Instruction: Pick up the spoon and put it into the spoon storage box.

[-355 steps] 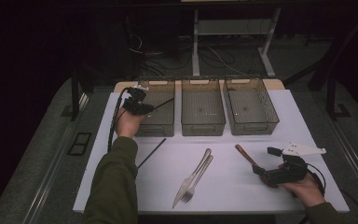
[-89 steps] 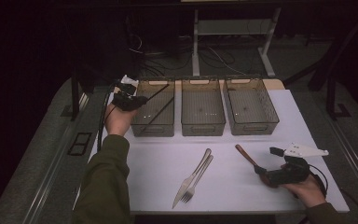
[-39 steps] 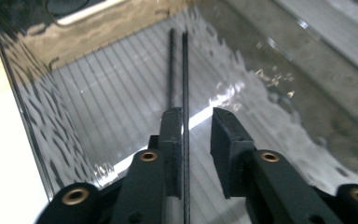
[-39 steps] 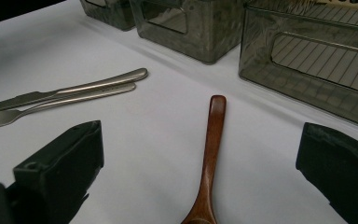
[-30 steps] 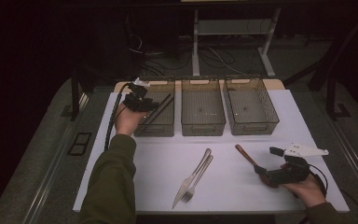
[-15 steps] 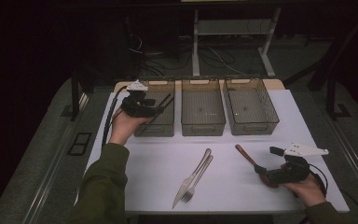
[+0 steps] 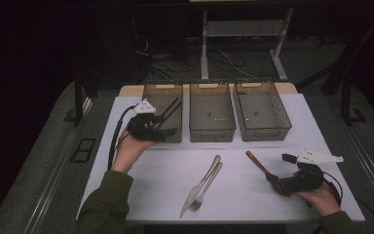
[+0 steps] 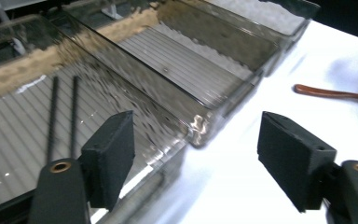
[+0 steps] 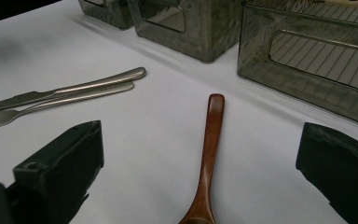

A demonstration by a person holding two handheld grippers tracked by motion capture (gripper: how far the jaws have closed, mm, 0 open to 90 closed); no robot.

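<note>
In the left bin point(image 7: 163, 100), two black chopsticks point(image 8: 61, 116).

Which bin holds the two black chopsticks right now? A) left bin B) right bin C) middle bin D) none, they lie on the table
A: the chopsticks lie slanted in the left bin, beside the left tongs, whose jaws stand open with nothing between them.

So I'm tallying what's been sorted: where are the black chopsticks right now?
In the high view the black chopsticks lie inside the leftmost bin, just beyond the open left gripper.
</note>
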